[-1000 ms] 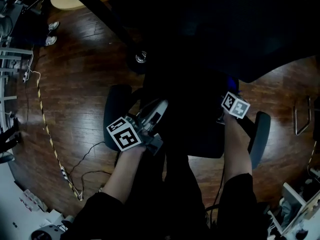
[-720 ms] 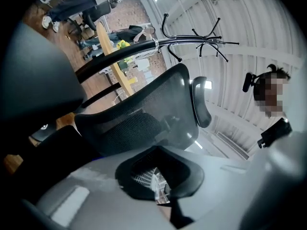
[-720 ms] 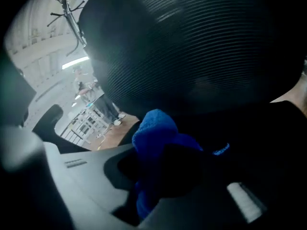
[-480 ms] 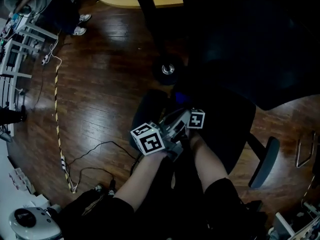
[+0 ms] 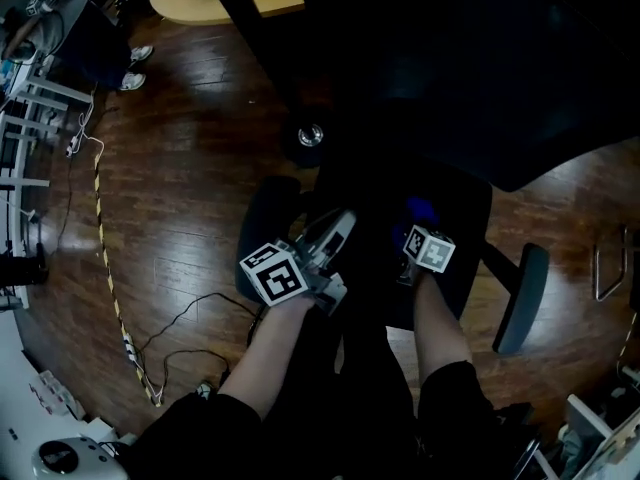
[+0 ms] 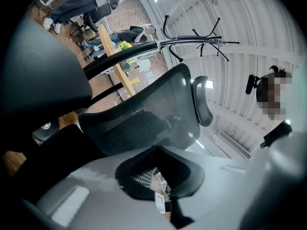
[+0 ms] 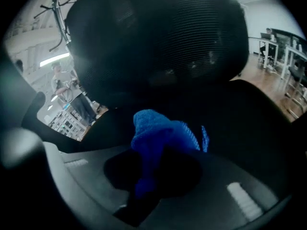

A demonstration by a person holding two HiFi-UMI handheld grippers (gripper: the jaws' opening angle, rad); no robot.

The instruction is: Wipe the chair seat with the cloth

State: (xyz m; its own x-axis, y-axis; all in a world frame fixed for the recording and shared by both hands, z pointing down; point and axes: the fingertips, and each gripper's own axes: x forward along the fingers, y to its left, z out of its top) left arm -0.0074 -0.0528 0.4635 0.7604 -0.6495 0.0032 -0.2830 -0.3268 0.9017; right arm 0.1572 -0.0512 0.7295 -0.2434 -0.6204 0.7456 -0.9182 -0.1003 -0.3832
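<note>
Now our right hand-held gripper clamps the cloth low on the chair seat to wipe; our left hand-held gripper rests closed, empty.

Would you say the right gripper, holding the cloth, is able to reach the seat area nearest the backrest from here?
Probably yes. The right gripper is shut on the blue cloth, over the chair seat, and nothing visible lies between it and the backrest; the seat is very dark, though.

Dim overhead view; fisheye edges blurred
</note>
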